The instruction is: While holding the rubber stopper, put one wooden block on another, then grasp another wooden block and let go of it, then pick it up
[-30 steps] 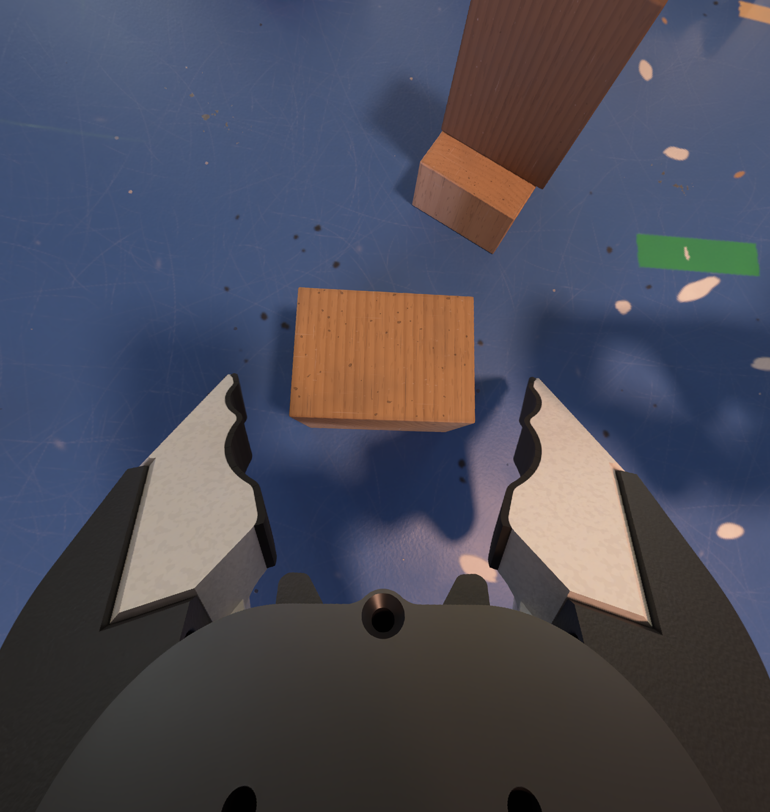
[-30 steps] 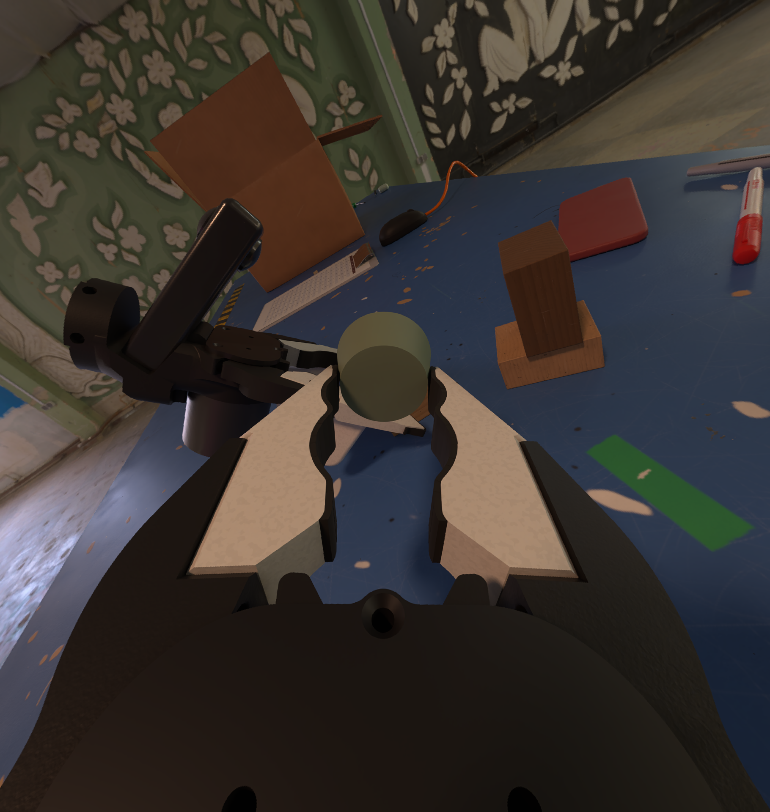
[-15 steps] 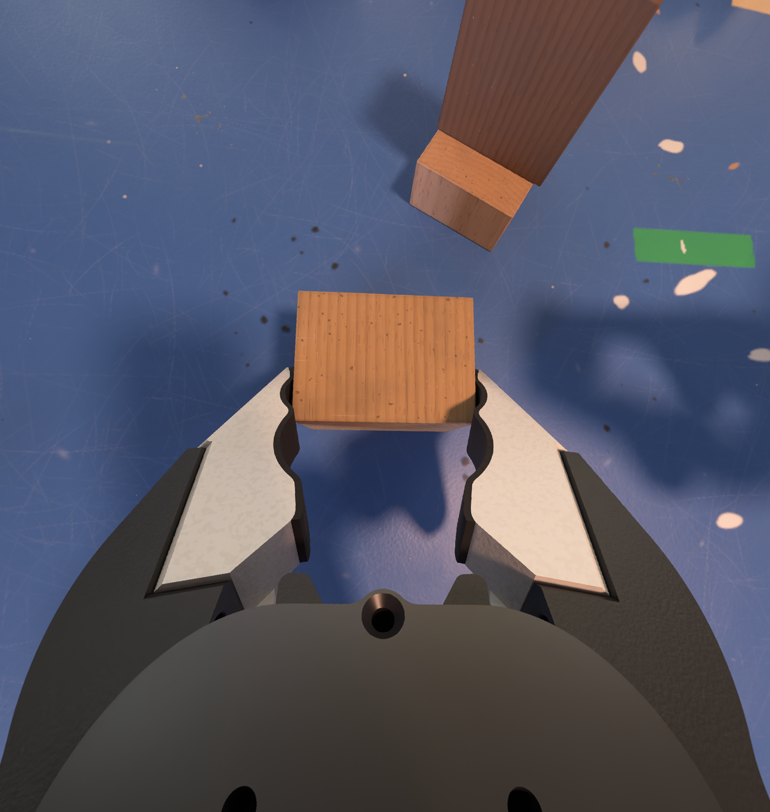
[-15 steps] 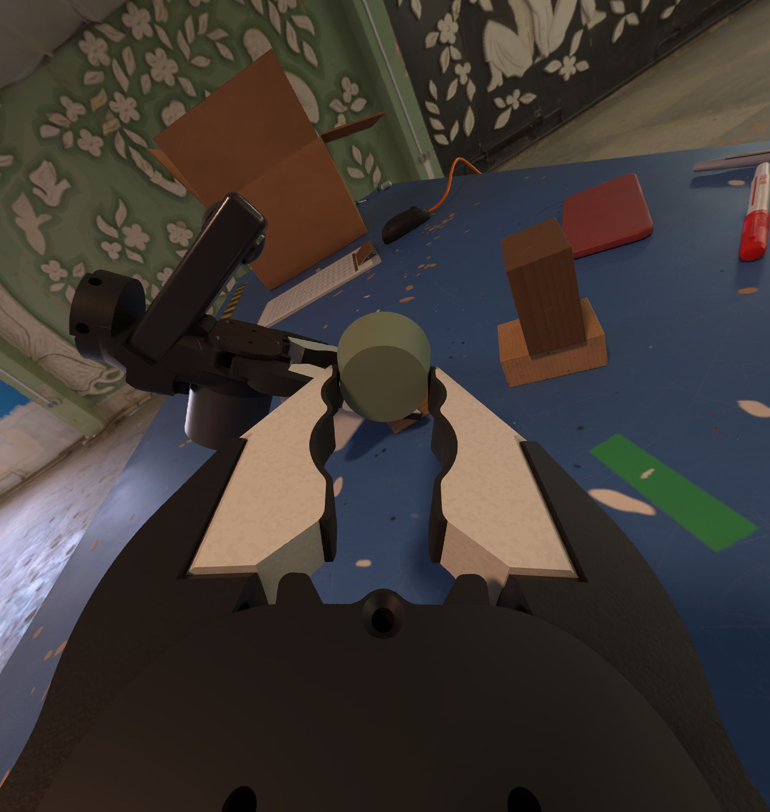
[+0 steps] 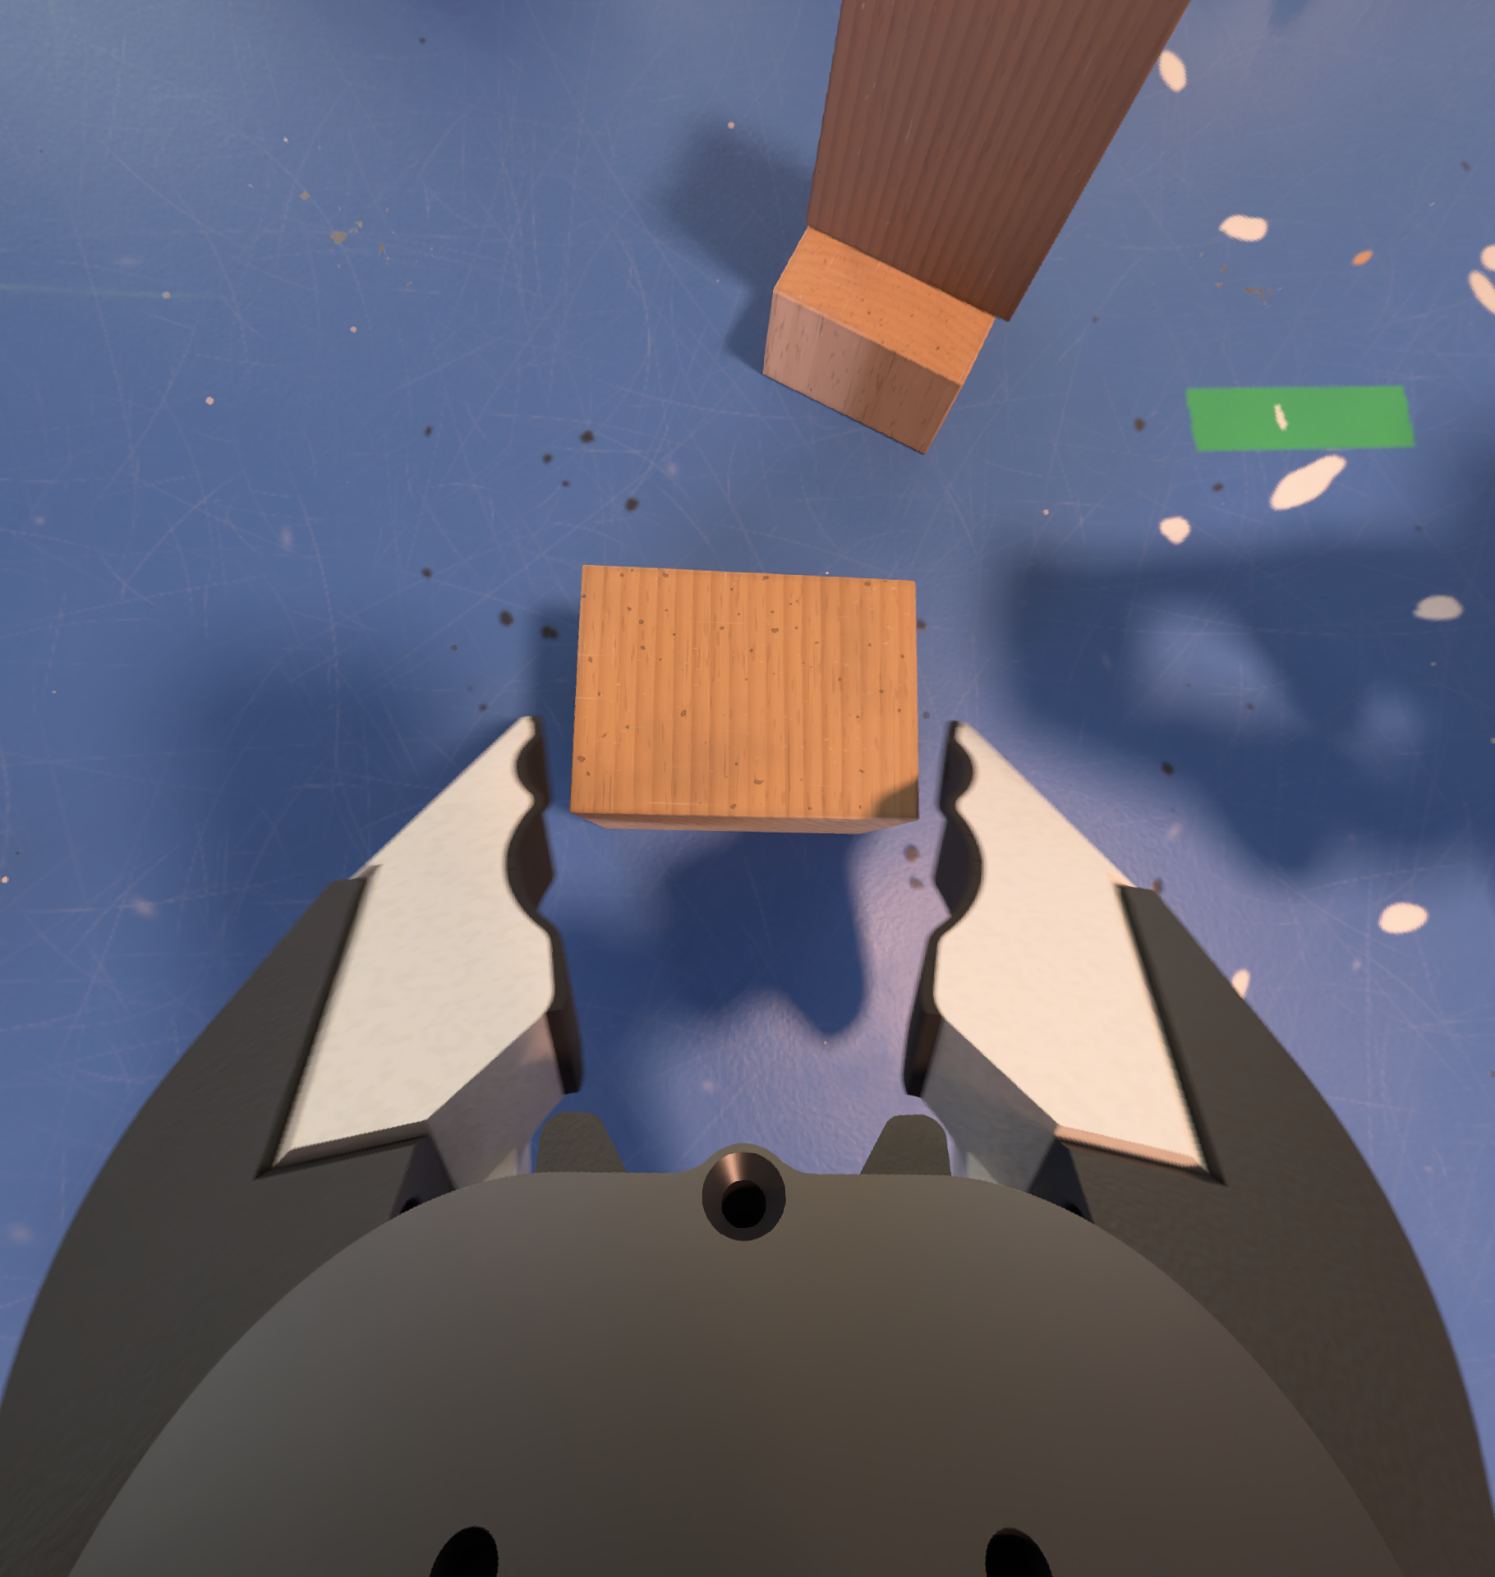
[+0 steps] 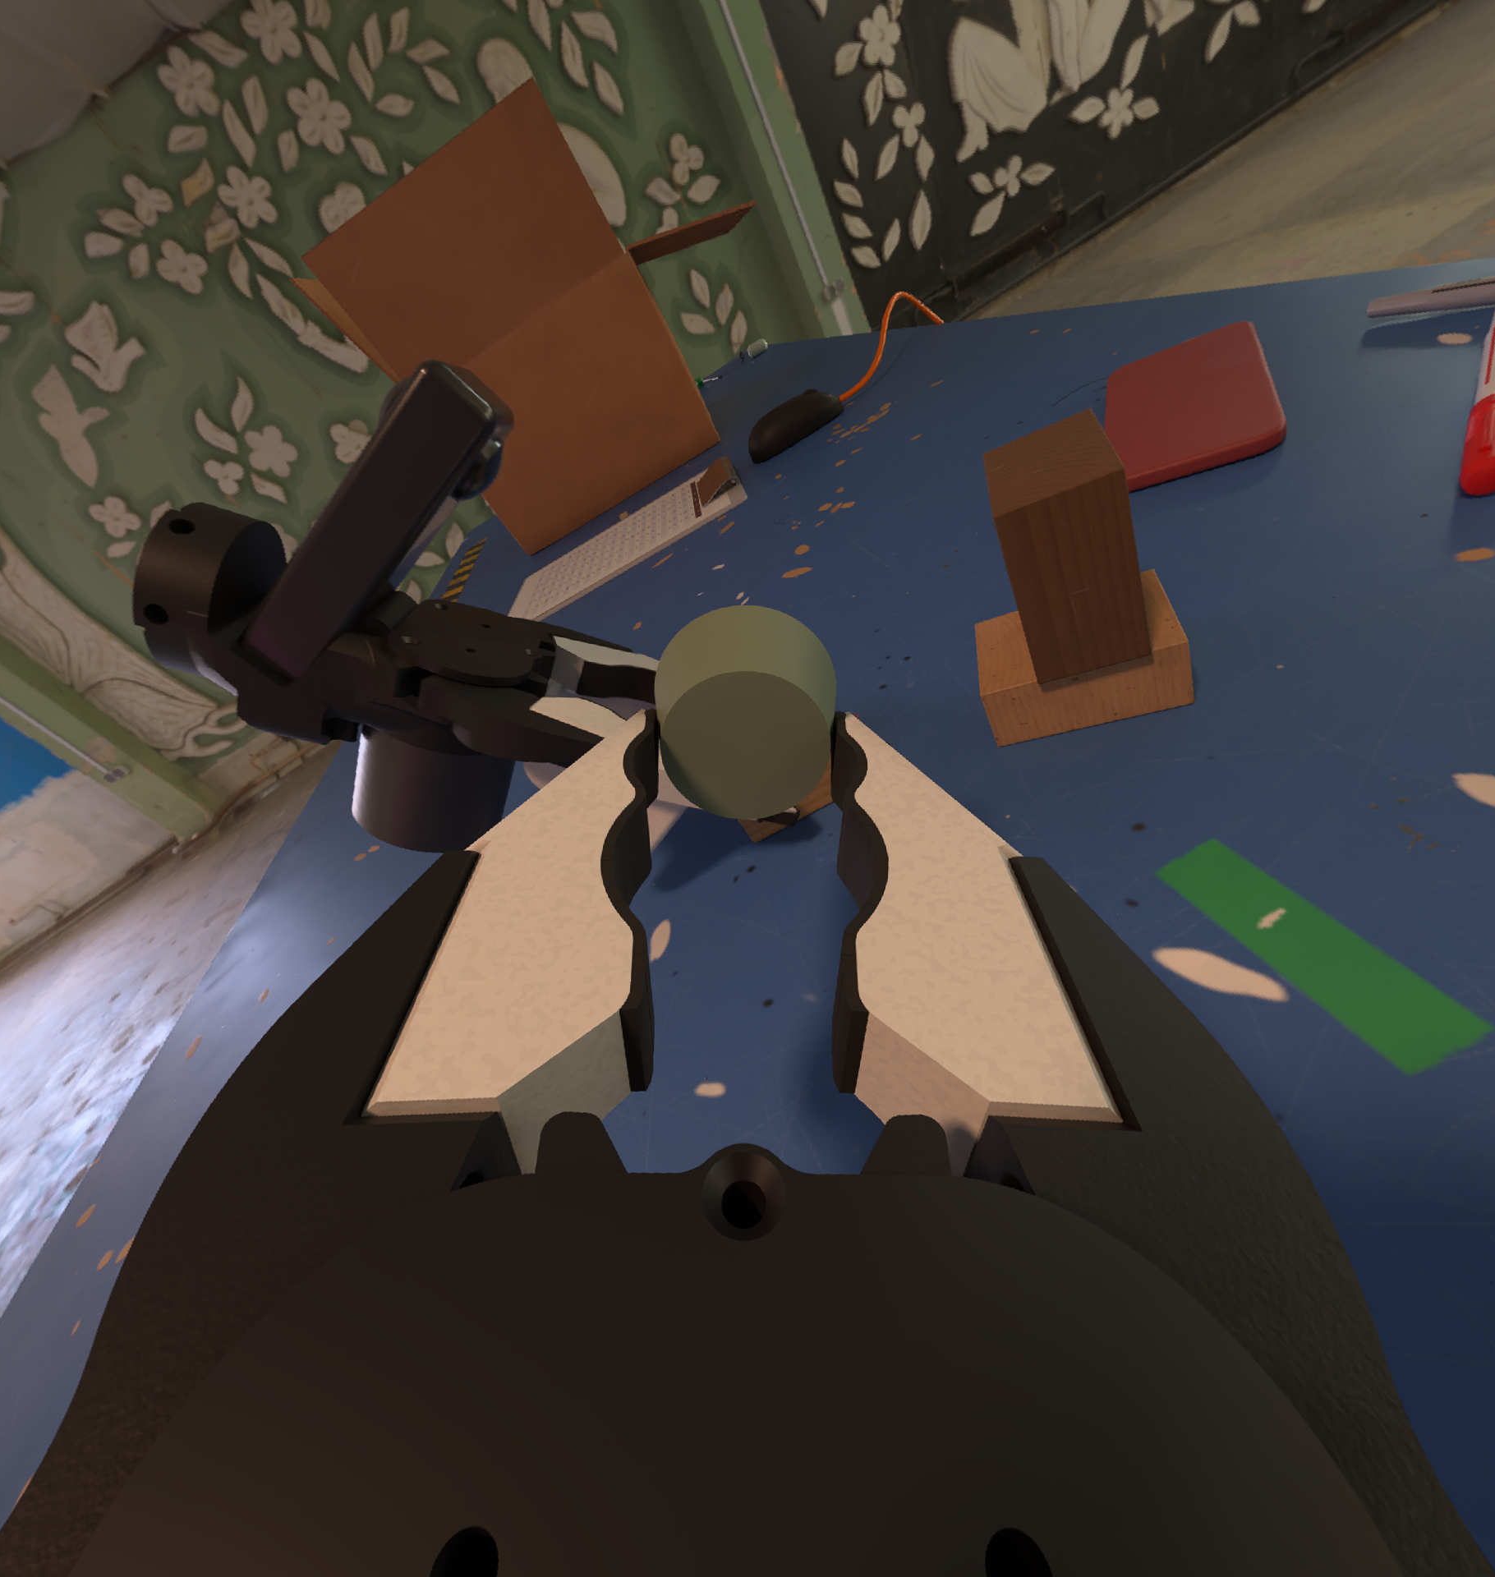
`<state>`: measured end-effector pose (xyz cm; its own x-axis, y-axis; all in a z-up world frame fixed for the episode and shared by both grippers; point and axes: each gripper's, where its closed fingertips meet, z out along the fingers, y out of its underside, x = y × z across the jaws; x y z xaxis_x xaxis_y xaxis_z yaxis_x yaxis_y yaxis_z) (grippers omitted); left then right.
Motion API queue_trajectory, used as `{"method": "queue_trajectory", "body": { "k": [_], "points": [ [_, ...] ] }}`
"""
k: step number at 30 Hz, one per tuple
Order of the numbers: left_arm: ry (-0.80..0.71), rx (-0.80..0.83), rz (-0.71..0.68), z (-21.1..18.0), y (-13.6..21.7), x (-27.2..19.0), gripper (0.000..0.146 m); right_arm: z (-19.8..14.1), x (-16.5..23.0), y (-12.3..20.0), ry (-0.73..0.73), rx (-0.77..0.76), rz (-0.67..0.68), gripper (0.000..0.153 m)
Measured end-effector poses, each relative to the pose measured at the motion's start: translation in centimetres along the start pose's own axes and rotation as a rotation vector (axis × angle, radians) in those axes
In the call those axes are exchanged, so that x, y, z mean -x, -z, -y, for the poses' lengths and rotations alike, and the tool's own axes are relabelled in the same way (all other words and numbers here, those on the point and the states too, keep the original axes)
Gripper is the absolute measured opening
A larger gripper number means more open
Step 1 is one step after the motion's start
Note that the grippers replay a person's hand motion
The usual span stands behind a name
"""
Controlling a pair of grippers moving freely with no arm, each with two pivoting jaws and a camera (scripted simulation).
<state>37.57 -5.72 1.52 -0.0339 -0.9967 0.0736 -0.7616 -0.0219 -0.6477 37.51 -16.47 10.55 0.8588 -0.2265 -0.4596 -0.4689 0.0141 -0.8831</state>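
Left wrist view: left gripper [image 5: 744, 772] found released, jaws standing just clear of both sides of light wooden block [image 5: 744, 695] resting on blue table [image 5: 215, 427]. Right gripper [image 6: 746, 725] found clenched on rubber stopper [image 6: 744, 712]. Dark block [image 6: 1064, 546] noted upright on flat block [image 6: 1085, 683]. Risk judged: off-centre closing could twist block; slackened right grip could drop stopper.

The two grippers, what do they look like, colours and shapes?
Both match. The left gripper and right gripper each have a rounded dark grey body with a small round hole at its front edge, and two tapering fingers faced in speckled off-white, with wavy black inner edges. No cables or markings show.
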Motion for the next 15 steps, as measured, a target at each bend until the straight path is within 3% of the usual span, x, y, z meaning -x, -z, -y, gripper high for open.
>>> {"method": "queue_trajectory", "body": {
  "k": [1, 6, 12, 15],
  "points": [
    [0.001, -0.005, -0.002, 0.1, 0.2, -0.1, 0.106, 0.0, 0.0, 0.0, 0.000, 0.002, 0.001, 0.040],
    [-0.040, 0.042, 0.041, 0.4, 0.4, -0.2, 0.120, -0.1, 0.1, -0.1, -0.001, 0.007, 0.003, 0.040],
    [-0.020, 0.087, 0.036, 1.1, -0.3, -0.3, 0.121, -0.3, 0.2, -0.1, -0.004, 0.014, 0.009, 0.040],
    [-0.017, 0.137, 0.041, 0.8, -0.4, 0.0, 0.114, -0.3, 0.2, -0.2, -0.005, 0.017, 0.013, 0.040]
  ]
}}
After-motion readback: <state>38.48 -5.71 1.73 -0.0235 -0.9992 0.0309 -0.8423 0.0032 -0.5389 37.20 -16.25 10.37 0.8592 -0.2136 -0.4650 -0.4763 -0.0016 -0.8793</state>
